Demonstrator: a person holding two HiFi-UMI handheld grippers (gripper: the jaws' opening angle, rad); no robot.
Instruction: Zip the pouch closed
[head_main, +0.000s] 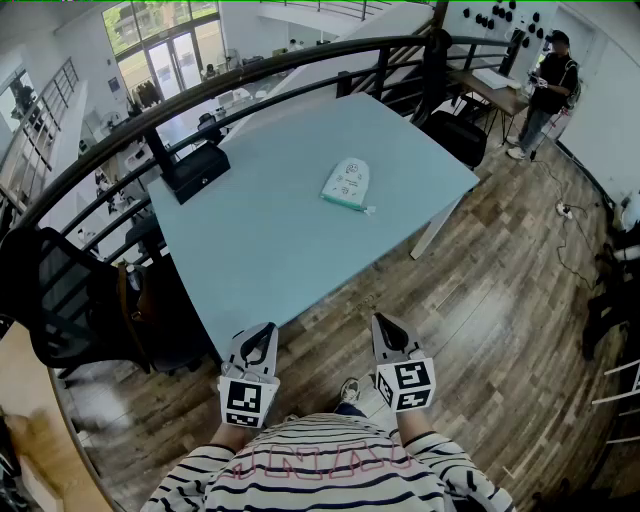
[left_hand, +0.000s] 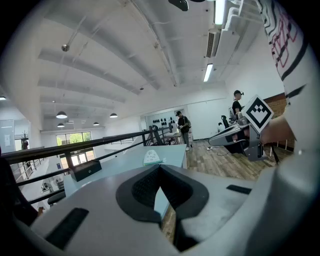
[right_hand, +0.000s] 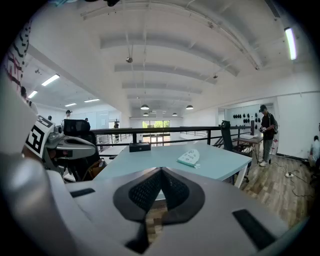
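A pale green pouch (head_main: 347, 184) lies flat on the light blue table (head_main: 290, 250), past its middle; it also shows as the pouch (left_hand: 152, 158) in the left gripper view and the pouch (right_hand: 189, 157) in the right gripper view. My left gripper (head_main: 262, 333) and right gripper (head_main: 385, 325) hover side by side in front of the table's near edge, well short of the pouch. Both are shut with nothing between the jaws. The left gripper (left_hand: 160, 170) and right gripper (right_hand: 161, 172) point slightly downward toward the table.
A black box (head_main: 195, 171) sits on the table's far left corner by a dark railing (head_main: 250, 75). A black chair (head_main: 70, 300) stands at left. A person (head_main: 545, 90) stands by a desk at far right. Wooden floor (head_main: 500, 300) lies right of the table.
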